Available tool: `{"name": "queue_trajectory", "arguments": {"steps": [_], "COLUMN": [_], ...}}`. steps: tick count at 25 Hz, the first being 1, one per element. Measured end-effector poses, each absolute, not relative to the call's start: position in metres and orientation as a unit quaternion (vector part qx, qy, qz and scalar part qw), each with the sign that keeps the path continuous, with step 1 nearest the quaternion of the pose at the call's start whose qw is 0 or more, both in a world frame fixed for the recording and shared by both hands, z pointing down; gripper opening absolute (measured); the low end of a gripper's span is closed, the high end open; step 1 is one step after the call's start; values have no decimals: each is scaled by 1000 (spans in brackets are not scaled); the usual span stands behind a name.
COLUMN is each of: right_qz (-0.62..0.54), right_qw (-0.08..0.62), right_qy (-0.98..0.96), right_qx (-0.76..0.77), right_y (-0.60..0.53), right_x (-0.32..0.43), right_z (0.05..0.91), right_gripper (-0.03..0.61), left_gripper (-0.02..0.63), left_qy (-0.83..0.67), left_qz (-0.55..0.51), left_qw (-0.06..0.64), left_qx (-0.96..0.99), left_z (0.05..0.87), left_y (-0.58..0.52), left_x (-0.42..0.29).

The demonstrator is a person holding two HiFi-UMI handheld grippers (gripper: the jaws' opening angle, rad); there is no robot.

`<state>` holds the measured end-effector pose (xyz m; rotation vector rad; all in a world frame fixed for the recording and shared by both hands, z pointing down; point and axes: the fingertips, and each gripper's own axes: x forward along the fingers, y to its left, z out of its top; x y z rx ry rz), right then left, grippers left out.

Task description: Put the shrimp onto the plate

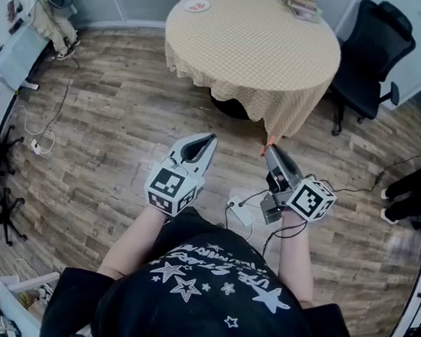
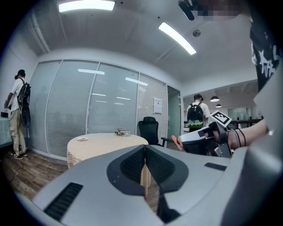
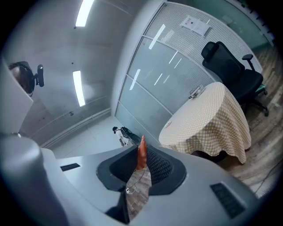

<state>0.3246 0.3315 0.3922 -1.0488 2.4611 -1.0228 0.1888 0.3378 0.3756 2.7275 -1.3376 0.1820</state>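
An orange shrimp (image 1: 268,142) sticks out from the tips of my right gripper (image 1: 268,149), which is shut on it over the wood floor. In the right gripper view the shrimp (image 3: 141,153) stands upright between the dark pads. My left gripper (image 1: 212,138) is held level with the right one, a little to its left, shut with nothing in it. The small white plate (image 1: 196,5) lies at the far left of the round table (image 1: 267,65), well ahead of both grippers. From the left gripper view the plate (image 2: 82,139) shows on the table's left edge.
A checked cloth hangs over the table's edge. Books (image 1: 302,4) lie at the table's far right. A black office chair (image 1: 372,58) stands to its right. A white power strip (image 1: 240,210) with cables lies on the floor by my feet. A person (image 2: 17,115) stands at the far left wall.
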Motion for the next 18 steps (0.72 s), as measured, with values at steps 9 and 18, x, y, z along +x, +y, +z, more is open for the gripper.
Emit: {"name": "queue_trajectory", "arguments": {"steps": [9,18], "right_qz": [-361,-377], "right_qw": [137,129], "right_qy": [846,837], "right_qx": [-368,-375], "right_y": [333,332], "right_x": [324,314], "right_z": [399,412], "right_gripper": [74,74], "left_gripper": [9,9], "left_qy": [-426,-419], "left_qz": [64,60], "left_qw": [42,58], "left_qx": [902,904], "left_z": [378,388], "left_y": [340,338], "left_x": [191,181]}}
